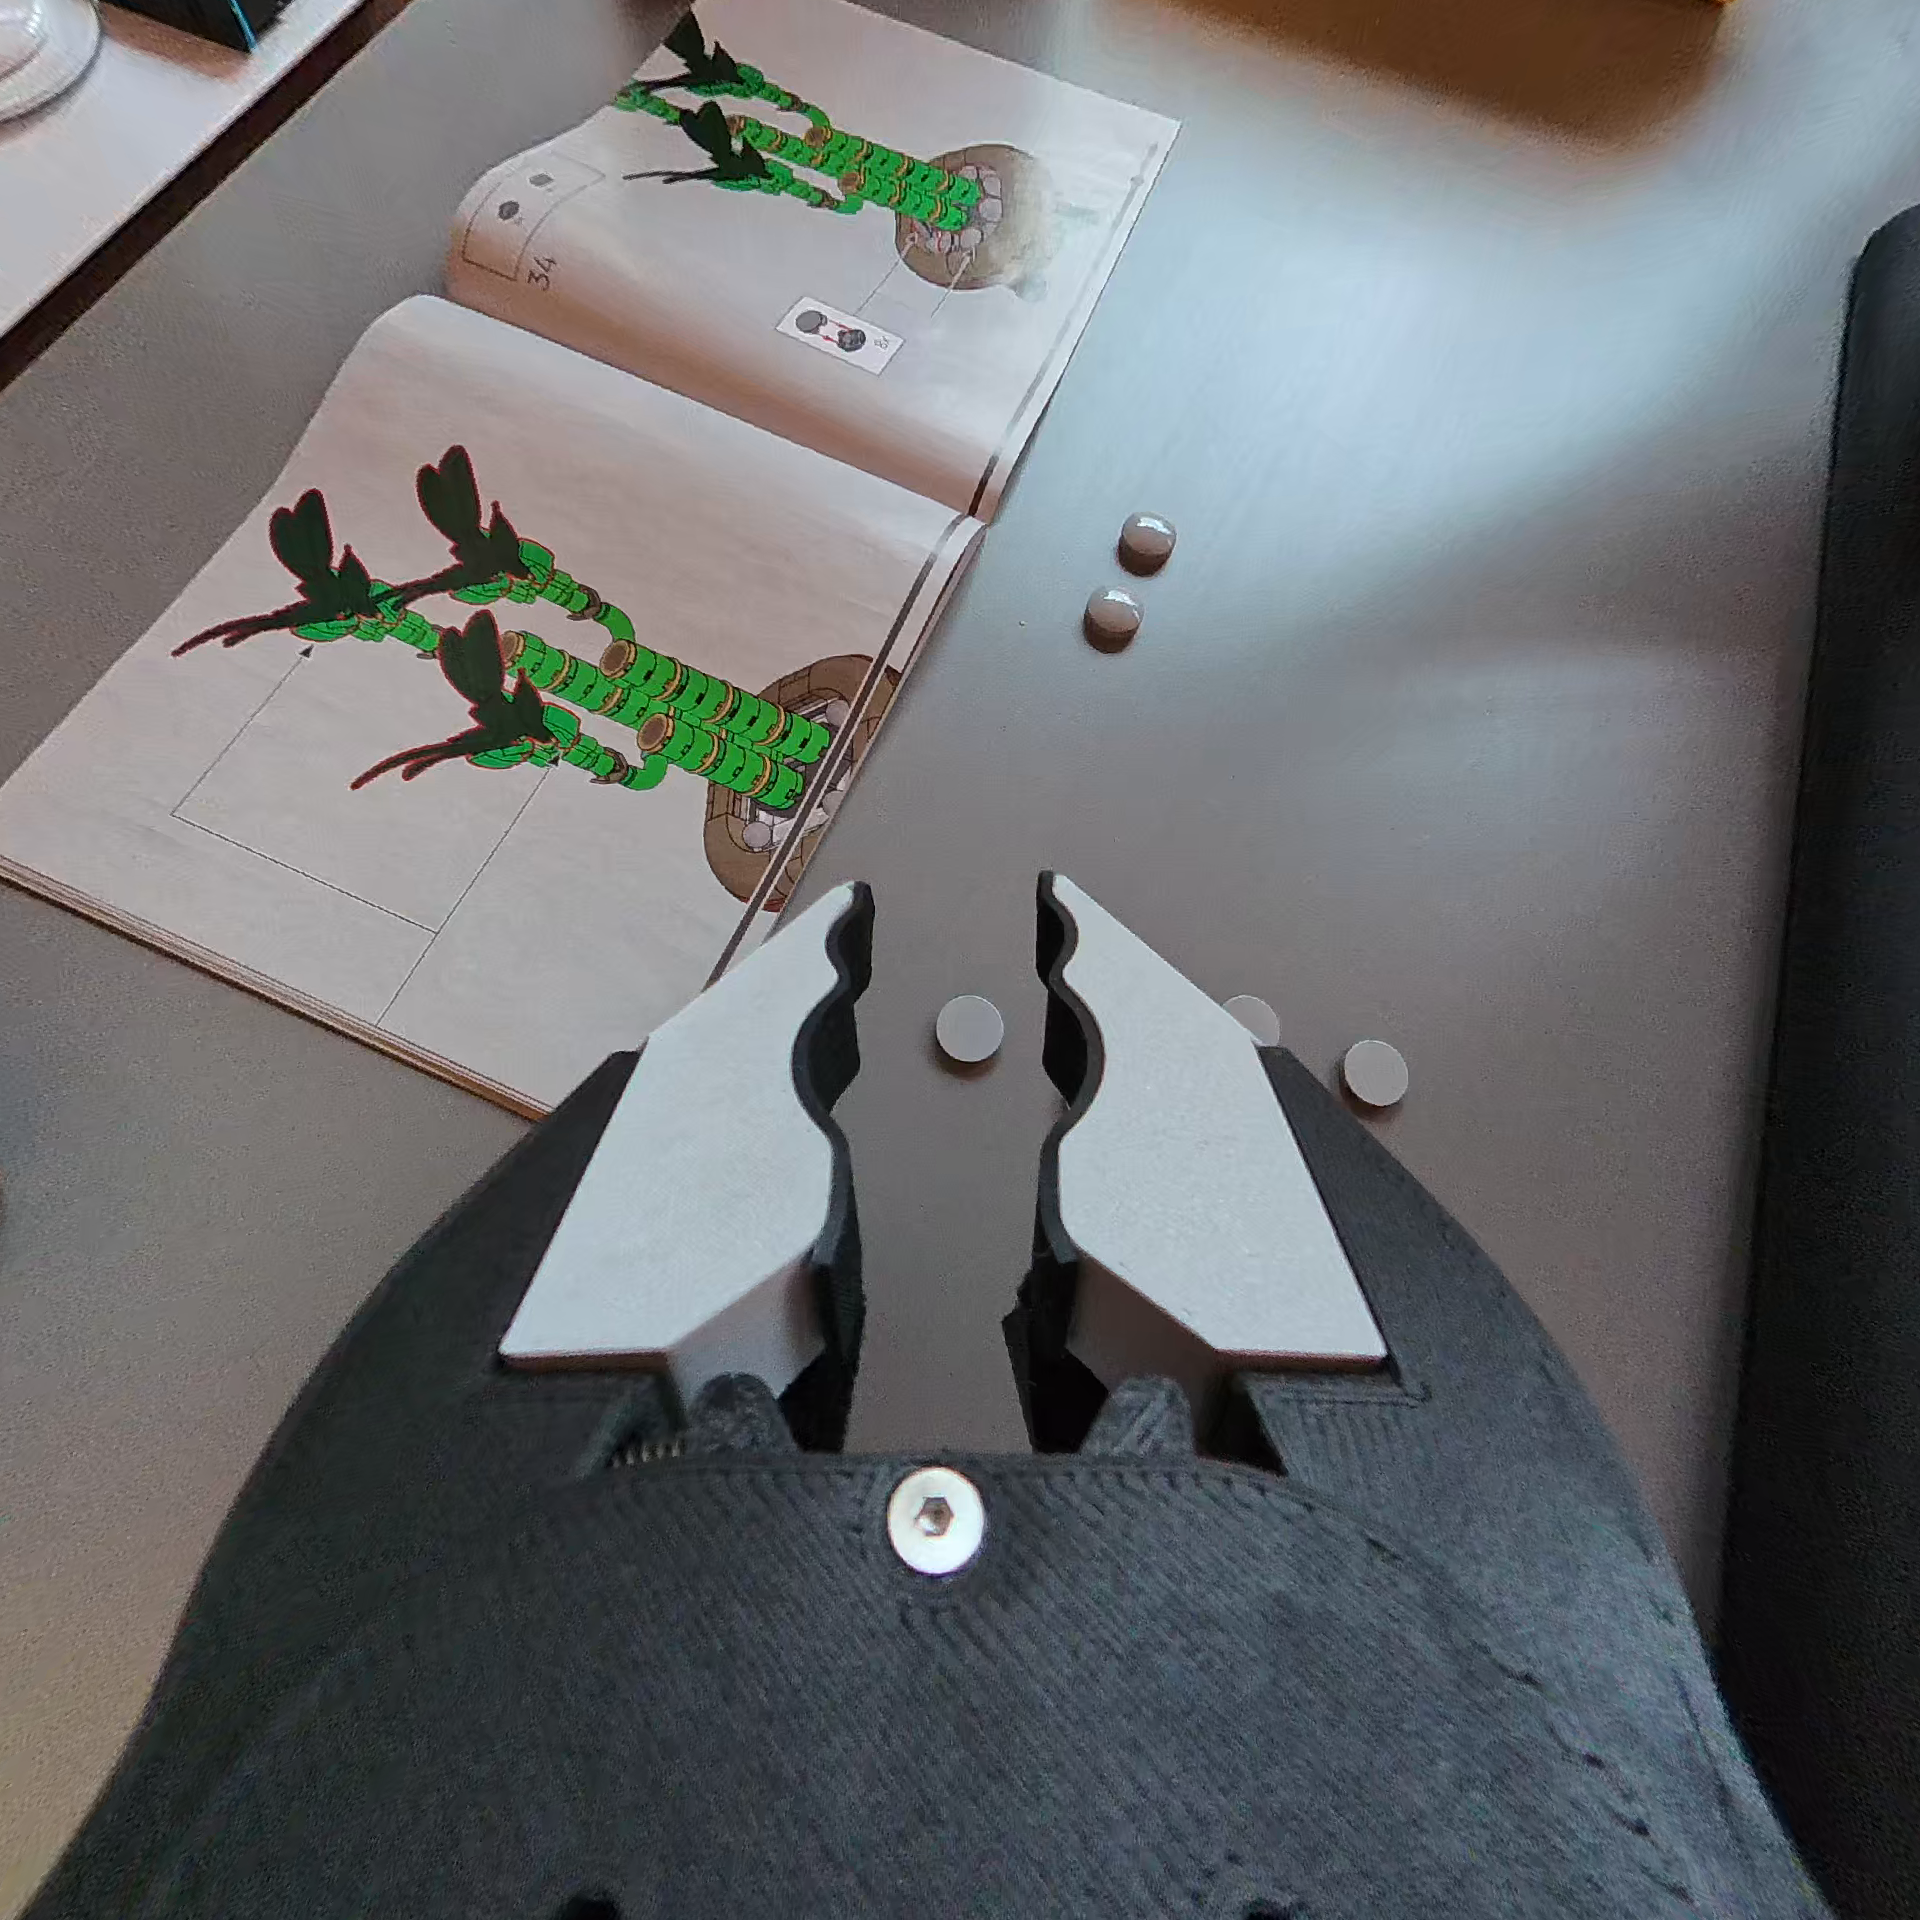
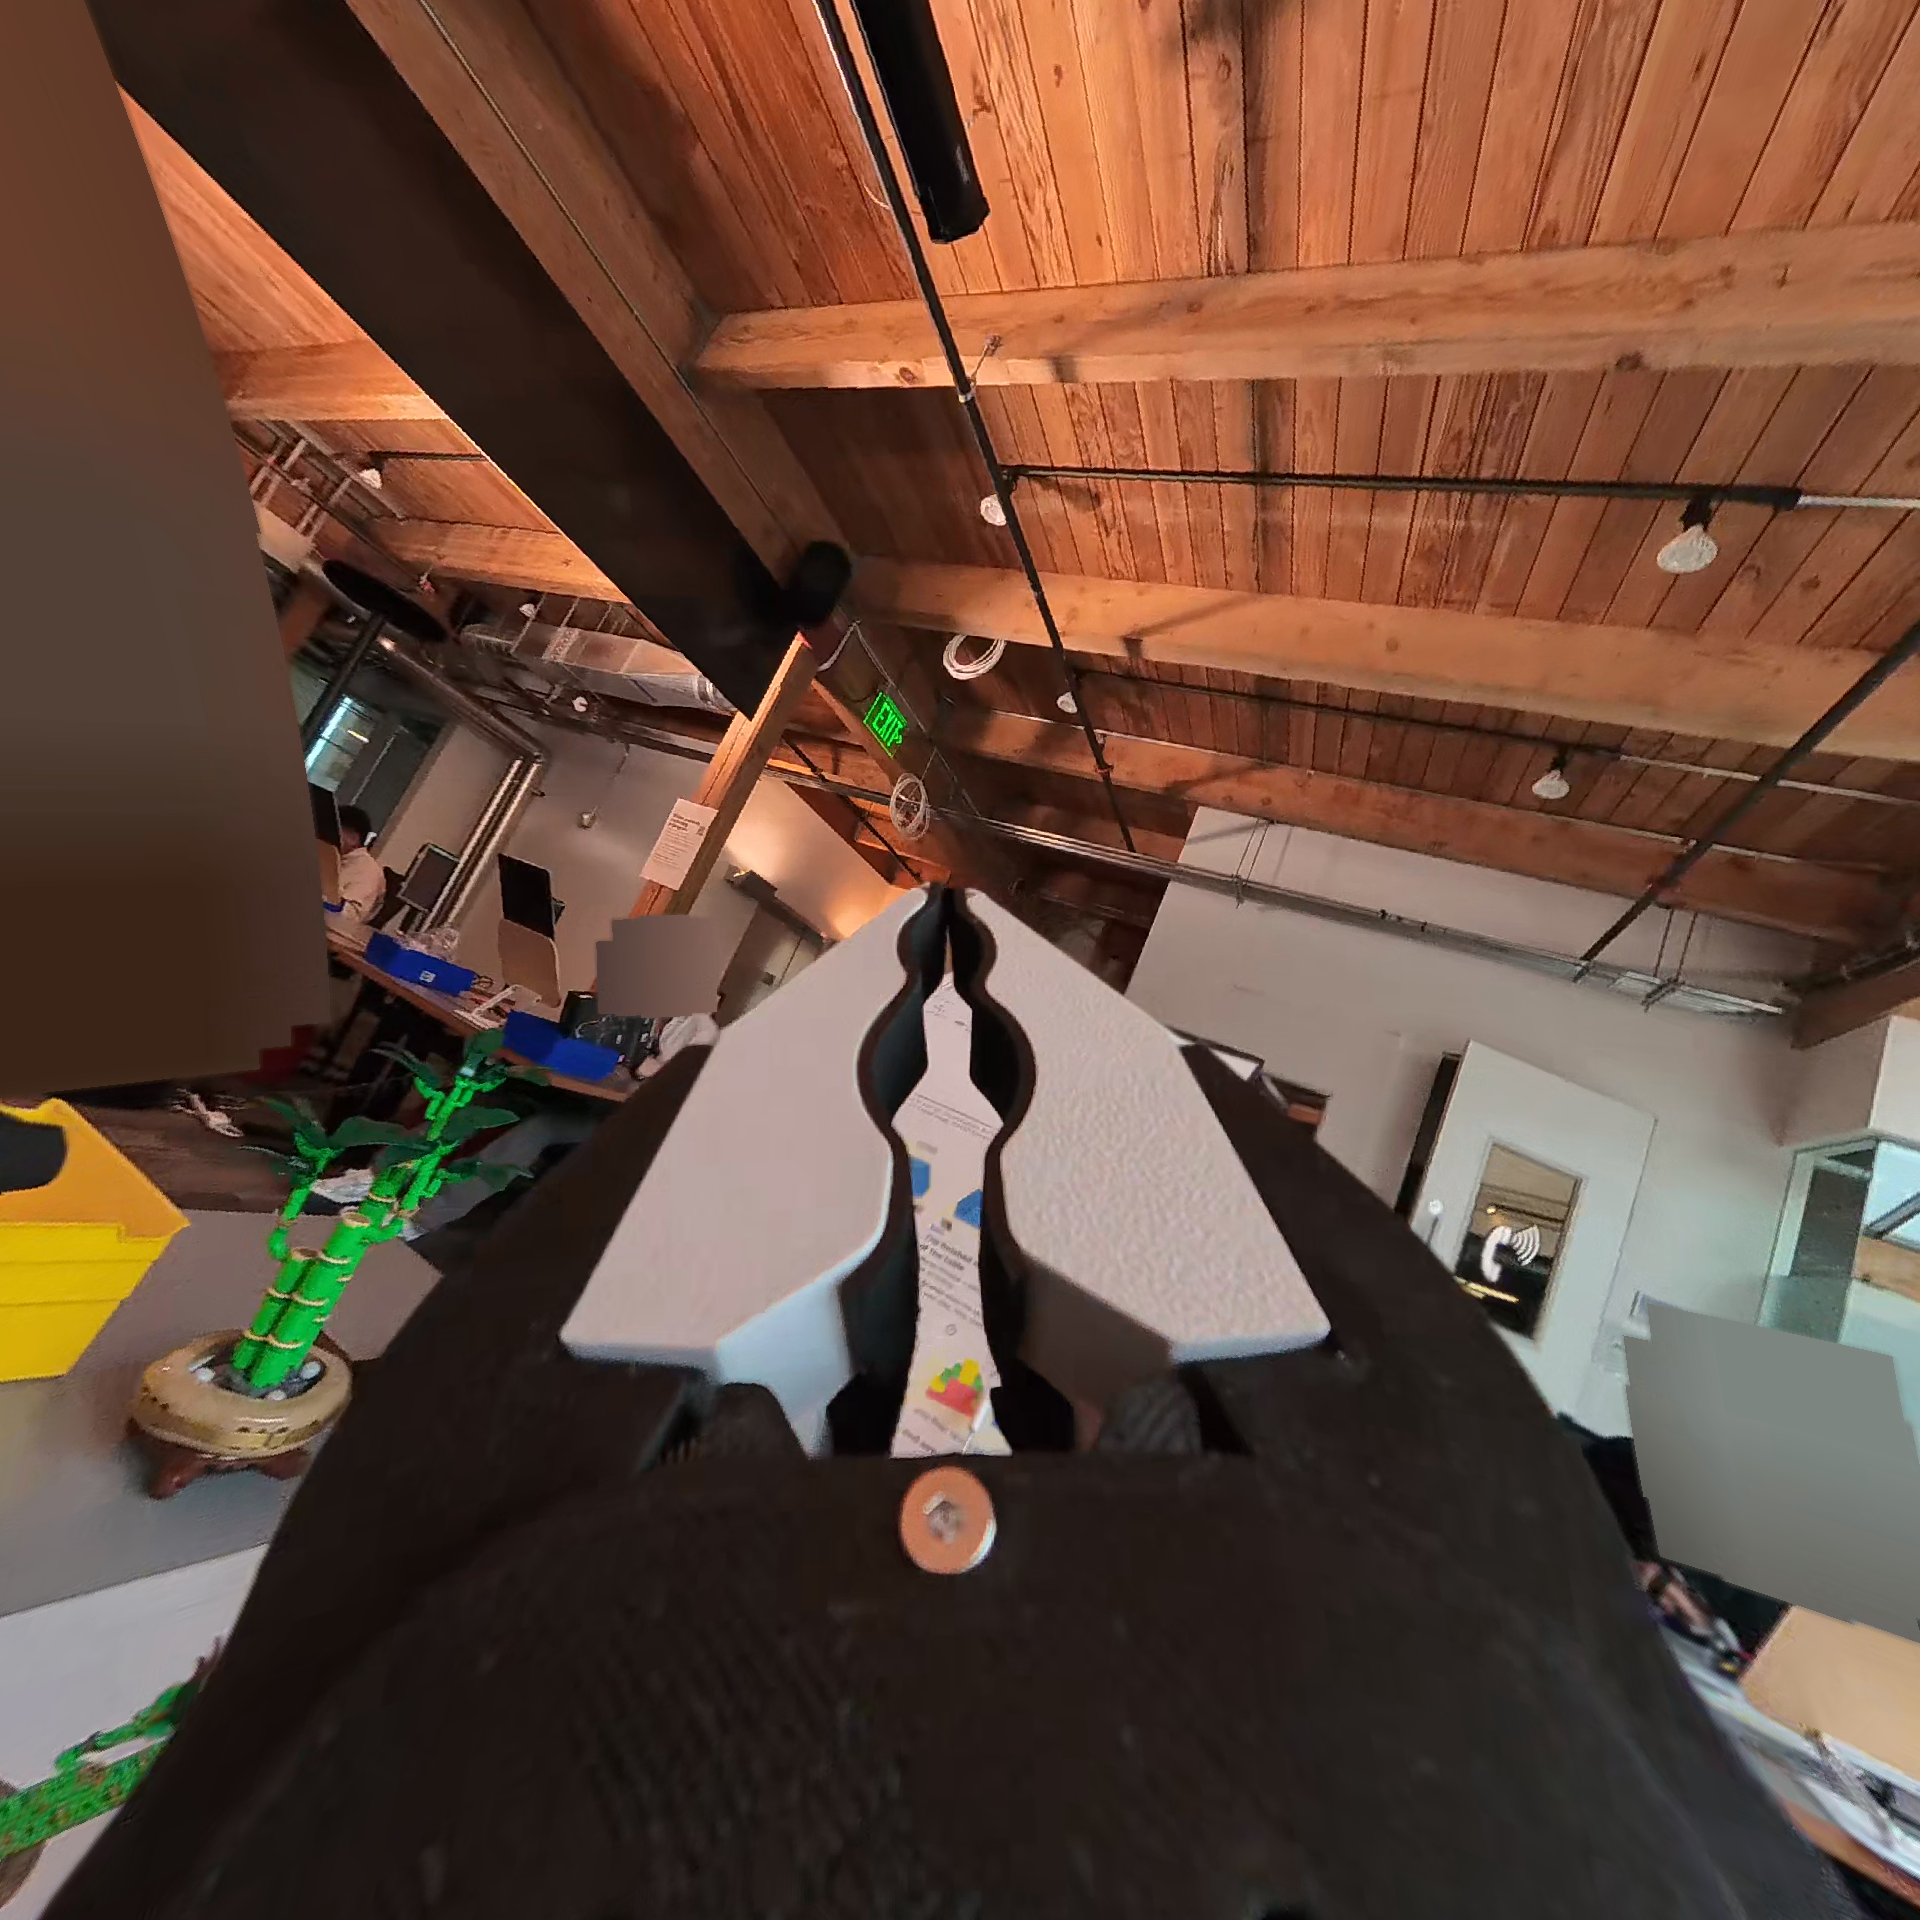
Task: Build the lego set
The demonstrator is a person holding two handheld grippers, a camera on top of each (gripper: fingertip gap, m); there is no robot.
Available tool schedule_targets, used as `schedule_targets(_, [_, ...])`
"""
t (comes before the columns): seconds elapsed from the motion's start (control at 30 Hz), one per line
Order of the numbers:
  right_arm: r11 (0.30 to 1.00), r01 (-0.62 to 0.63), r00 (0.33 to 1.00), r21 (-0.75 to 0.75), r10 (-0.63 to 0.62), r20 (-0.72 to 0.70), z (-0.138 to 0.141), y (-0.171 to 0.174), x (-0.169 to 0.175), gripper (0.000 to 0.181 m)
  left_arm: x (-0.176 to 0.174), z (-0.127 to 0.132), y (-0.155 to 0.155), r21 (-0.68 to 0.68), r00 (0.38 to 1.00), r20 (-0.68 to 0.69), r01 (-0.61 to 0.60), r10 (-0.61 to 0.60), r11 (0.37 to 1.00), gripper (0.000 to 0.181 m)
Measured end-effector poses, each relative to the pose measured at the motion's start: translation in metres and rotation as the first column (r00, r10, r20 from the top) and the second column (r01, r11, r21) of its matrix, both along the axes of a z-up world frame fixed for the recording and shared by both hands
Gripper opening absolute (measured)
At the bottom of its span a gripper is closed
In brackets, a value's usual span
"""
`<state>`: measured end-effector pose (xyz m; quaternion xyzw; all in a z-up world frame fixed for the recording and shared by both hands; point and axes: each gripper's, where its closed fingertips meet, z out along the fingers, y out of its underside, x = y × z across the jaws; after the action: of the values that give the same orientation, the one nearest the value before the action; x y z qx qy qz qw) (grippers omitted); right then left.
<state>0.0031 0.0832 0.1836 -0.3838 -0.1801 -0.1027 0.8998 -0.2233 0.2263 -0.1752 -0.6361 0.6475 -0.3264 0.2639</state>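
Note:
In the left wrist view my left gripper (image 1: 951,904) is open, low over the grey table (image 1: 1403,831). A small round light-grey tile (image 1: 969,1029) lies on the table between the fingers, and neither pad touches it. Two more light-grey tiles (image 1: 1374,1075) lie just right of the right finger. Two darker round pieces (image 1: 1147,542) lie farther ahead. In the right wrist view my right gripper (image 2: 940,914) points up toward the ceiling with its tips pressed together. A thin white printed paper bag (image 2: 951,1195) hangs from the pinch and shows in the gap between the fingers.
The open instruction booklet (image 1: 582,540) lies to the left of the left gripper. A dark chair edge (image 1: 1860,935) borders the table on the right. The built green bamboo model in its brown pot (image 2: 281,1320) and a yellow bin (image 2: 73,1247) stand to the right gripper's left. Spacing between my two grippers at the tips: around 45 cm.

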Motion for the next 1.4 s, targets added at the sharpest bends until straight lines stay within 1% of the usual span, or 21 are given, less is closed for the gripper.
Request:
schedule_targets(0.1, [0.999,-0.013,1.000,-0.038,0.013,-0.018,-0.003,0.007,0.003,0.000,-0.003,-0.002,0.000,0.007,1.000,-0.019,0.002,-0.002,1.000,0.030])
schedule_targets(0.33, [0.997,-0.025,0.999,-0.071,0.023,-0.025,-0.008,0.016,0.004,0.000,-0.007,-0.007,0.002,0.010,0.999,-0.048,-0.005,0.005,1.000,0.030])
schedule_targets(0.57, [0.994,-0.048,0.998,-0.101,0.043,-0.045,-0.010,0.021,0.006,0.000,-0.009,-0.021,0.000,0.019,0.994,-0.113,0.014,-0.012,1.000,0.030])
schedule_targets(1.0, [0.983,-0.109,0.992,-0.148,0.099,-0.074,-0.013,0.027,0.004,0.000,-0.014,-0.030,0.002,0.035,0.986,-0.167,0.014,-0.008,0.999,0.026])
schedule_targets(1.1, [0.981,-0.111,0.992,-0.156,0.102,-0.070,-0.014,0.029,0.002,0.000,-0.015,-0.033,0.005,0.053,0.983,-0.186,0.008,0.002,0.999,0.025])
schedule_targets(1.2, [0.982,-0.109,0.993,-0.157,0.100,-0.065,-0.015,0.030,0.001,0.000,-0.017,-0.035,0.011,0.068,0.978,-0.205,-0.025,0.038,0.997,0.022])
schedule_targets(1.4, [0.979,-0.116,0.992,-0.165,0.106,-0.066,-0.016,0.032,0.000,0.000,-0.019,-0.040,0.011,0.070,0.973,-0.229,-0.023,0.039,0.997,0.019])
